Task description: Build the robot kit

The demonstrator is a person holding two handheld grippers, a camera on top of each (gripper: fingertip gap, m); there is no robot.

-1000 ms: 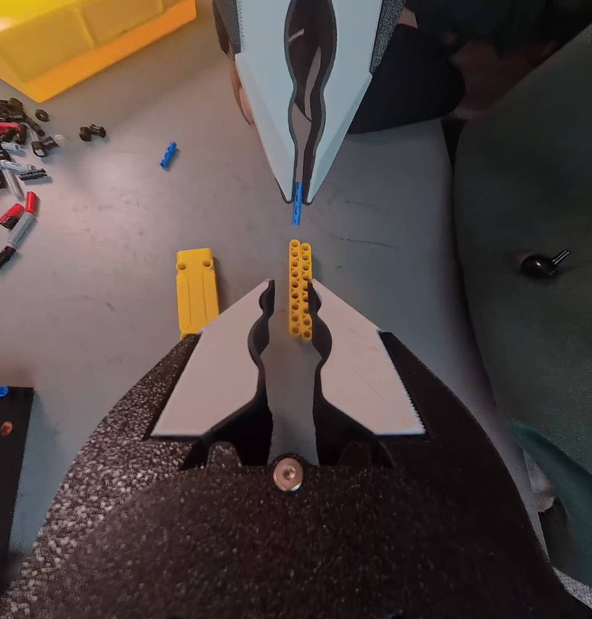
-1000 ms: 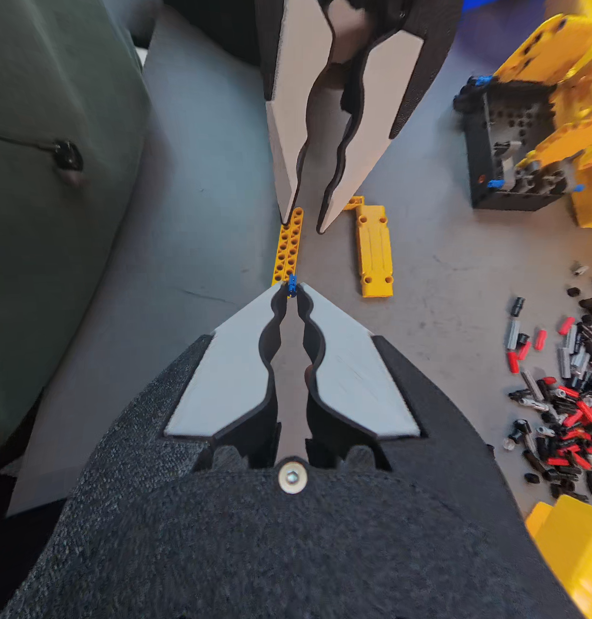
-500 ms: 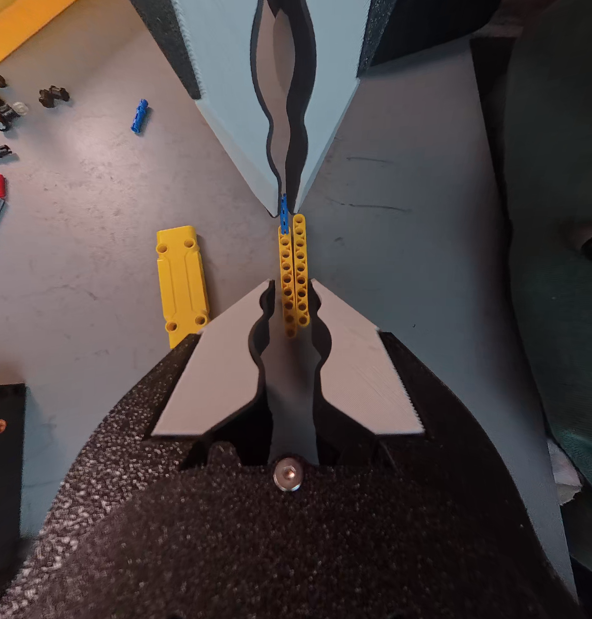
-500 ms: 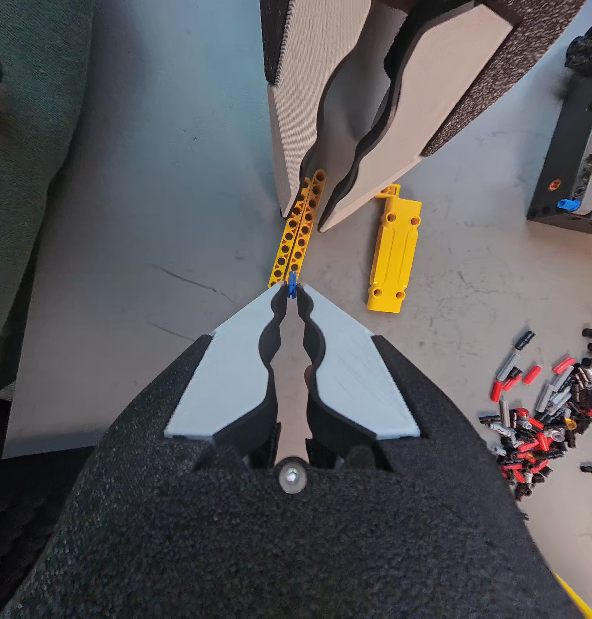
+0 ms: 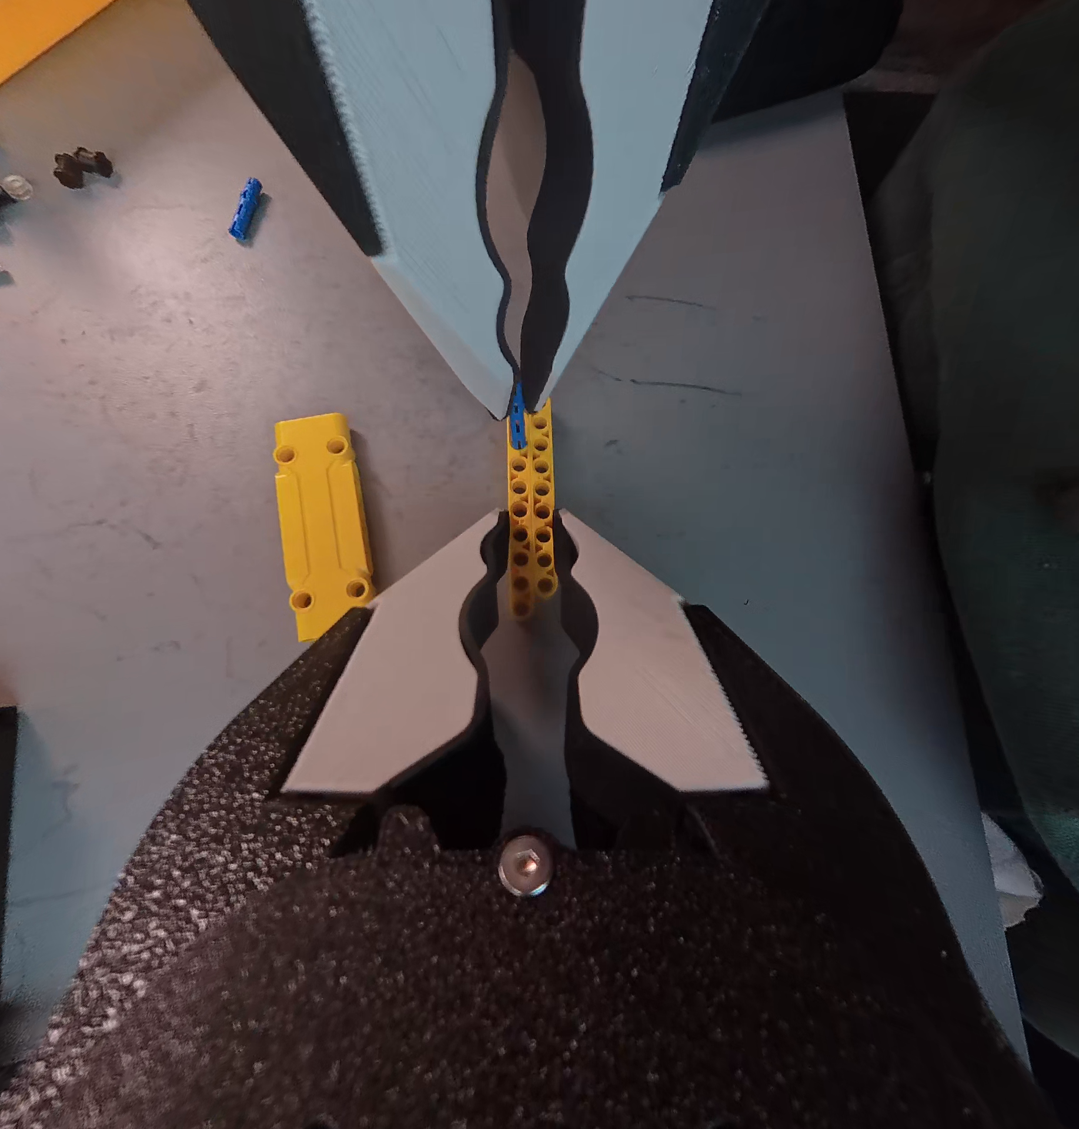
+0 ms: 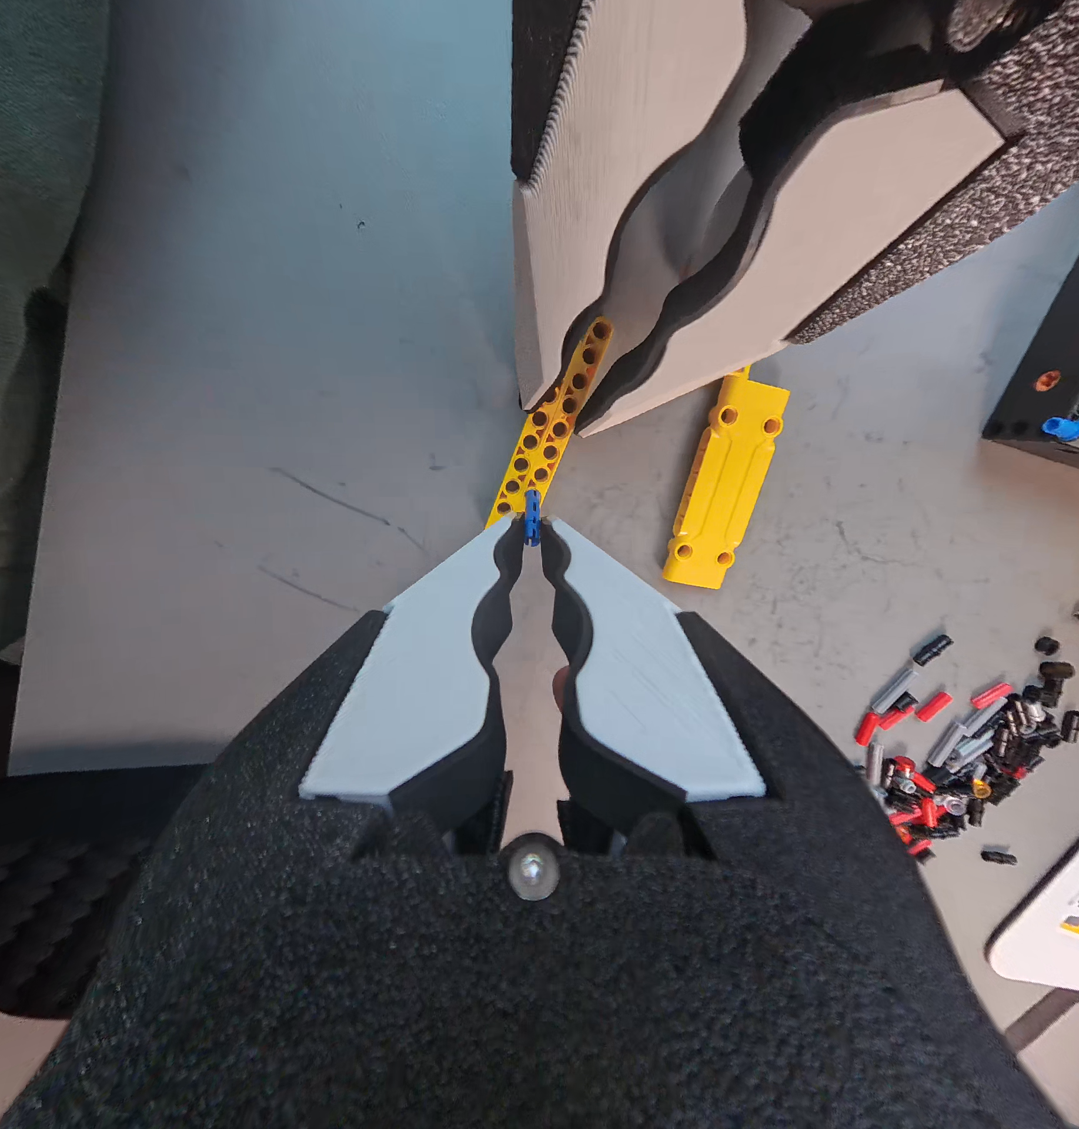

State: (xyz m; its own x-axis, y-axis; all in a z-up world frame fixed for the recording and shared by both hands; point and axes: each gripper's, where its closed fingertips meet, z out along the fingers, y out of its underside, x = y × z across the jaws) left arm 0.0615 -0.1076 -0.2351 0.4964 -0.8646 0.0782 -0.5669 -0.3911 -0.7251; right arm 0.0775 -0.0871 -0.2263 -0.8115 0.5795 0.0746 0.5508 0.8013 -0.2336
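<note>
My left gripper (image 5: pixel 530 516) is shut on a pair of yellow beams with holes (image 5: pixel 529 482), stacked side by side and held above the grey table. My right gripper (image 6: pixel 530 522) is shut on a small blue pin (image 6: pixel 531 519). The two grippers face each other tip to tip. The blue pin (image 5: pixel 516 421) meets the far end of the yellow beams (image 6: pixel 540 452); I cannot tell whether it sits in a hole. The right gripper (image 5: pixel 520 406) fills the top of the left wrist view. The left gripper (image 6: pixel 552 418) fills the top of the right wrist view.
A flat yellow panel (image 5: pixel 322 525) lies on the table beside the beams. A loose blue pin (image 5: pixel 245 208) lies farther off. A heap of small red, grey and black parts (image 6: pixel 964 751) and a black block (image 6: pixel 1074 379) are at the right. Green fabric (image 5: pixel 1013 489) borders the table. My left and right fingertips are right by each other.
The two grippers have closed in on each other. The blue pin, apart from the beams a second ago, now meets their end.
</note>
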